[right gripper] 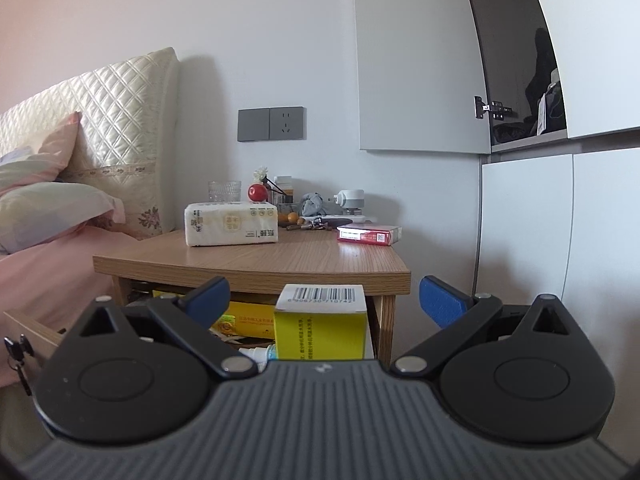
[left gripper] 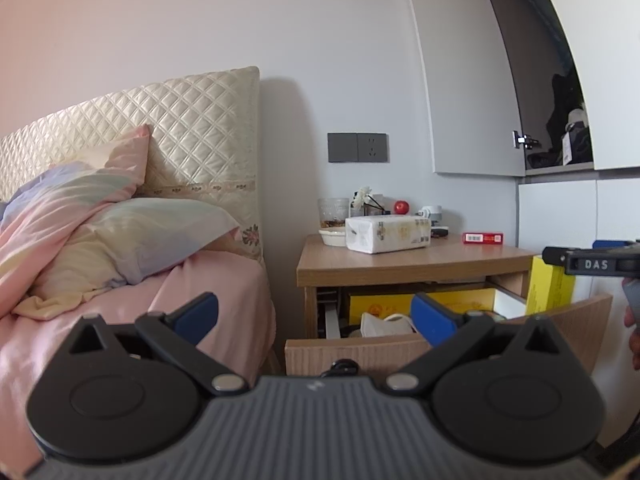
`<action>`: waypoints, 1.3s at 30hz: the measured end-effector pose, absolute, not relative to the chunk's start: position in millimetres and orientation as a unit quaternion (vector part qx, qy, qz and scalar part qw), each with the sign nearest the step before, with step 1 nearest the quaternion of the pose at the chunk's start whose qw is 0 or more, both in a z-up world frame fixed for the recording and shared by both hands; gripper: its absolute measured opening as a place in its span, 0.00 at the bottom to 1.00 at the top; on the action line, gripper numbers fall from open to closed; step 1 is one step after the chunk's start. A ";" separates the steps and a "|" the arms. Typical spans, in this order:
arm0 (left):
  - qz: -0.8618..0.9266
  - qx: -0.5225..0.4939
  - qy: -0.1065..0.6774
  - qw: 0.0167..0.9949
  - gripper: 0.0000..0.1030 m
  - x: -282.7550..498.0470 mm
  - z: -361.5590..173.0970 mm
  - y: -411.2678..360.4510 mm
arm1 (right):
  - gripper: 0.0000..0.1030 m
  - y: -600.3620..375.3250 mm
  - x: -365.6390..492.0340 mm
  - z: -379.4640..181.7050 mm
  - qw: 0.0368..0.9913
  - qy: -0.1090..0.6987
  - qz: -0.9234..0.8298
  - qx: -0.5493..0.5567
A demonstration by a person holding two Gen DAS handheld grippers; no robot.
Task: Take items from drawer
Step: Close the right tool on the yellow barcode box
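The nightstand's drawer point(left gripper: 360, 350) stands pulled out. Inside lie a flat yellow box point(left gripper: 400, 302), a white face mask point(left gripper: 384, 324) and a small white bottle point(right gripper: 256, 354). My left gripper point(left gripper: 316, 316) is open in front of the drawer, with nothing between its fingers. An upright yellow box with a barcode top point(right gripper: 320, 320) stands between the blue pads of my right gripper point(right gripper: 326, 302), which is open, with a gap showing on each side. In the left wrist view the right gripper's finger point(left gripper: 592, 264) sits beside that yellow box point(left gripper: 548, 288) at the drawer's right end.
The nightstand top point(right gripper: 260, 264) carries a tissue pack point(right gripper: 231, 224), a red packet point(right gripper: 368, 236), a glass, a red ball and small clutter. Keys point(right gripper: 16, 352) hang from the drawer front. A bed point(left gripper: 120, 280) lies left; white wardrobe doors point(right gripper: 528, 240) rise right.
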State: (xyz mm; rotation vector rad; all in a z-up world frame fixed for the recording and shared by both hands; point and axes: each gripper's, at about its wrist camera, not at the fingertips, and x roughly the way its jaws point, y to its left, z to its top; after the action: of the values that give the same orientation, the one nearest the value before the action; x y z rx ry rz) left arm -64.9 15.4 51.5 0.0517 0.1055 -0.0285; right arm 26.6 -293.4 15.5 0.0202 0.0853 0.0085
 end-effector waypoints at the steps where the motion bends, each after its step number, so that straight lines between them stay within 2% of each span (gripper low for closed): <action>1: -0.014 0.026 0.053 0.998 1.00 -64.8 51.6 15.4 | 1.00 -294.0 29.0 14.2 0.999 0.044 0.001 0.011; 15: -0.016 0.023 0.054 0.998 1.00 -63.4 51.4 16.8 | 0.99 -288.2 49.1 2.1 0.999 0.040 -0.017 0.017; 16: -0.016 0.022 0.054 0.998 1.00 -63.3 51.4 17.1 | 0.98 -287.6 49.6 1.5 0.999 0.038 -0.022 0.018; 20: -0.016 0.021 0.055 0.998 1.00 -62.3 51.2 17.5 | 0.81 -286.9 51.7 0.2 0.998 0.038 -0.031 0.032; 23: -0.015 0.019 0.056 0.998 1.00 -62.1 51.3 18.6 | 0.80 -286.2 52.9 -0.7 0.998 0.039 -0.032 0.039; 28: -0.016 0.018 0.056 0.998 1.00 -62.4 51.7 19.0 | 0.72 -287.8 56.7 -2.6 0.997 0.049 -0.030 0.048; 33: -0.017 0.019 0.056 0.998 1.00 -63.0 51.7 18.8 | 0.55 -289.4 58.9 -4.1 0.996 0.062 -0.023 0.056; 39: -0.016 0.021 0.055 0.998 1.00 -63.4 51.5 18.6 | 0.54 -290.4 57.8 -3.7 0.996 0.063 -0.018 0.058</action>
State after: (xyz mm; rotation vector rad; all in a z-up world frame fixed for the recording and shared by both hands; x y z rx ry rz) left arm -63.4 18.6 51.5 0.0411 0.1105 -0.0317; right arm 57.8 -290.4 -3.7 0.1168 0.1252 -0.0353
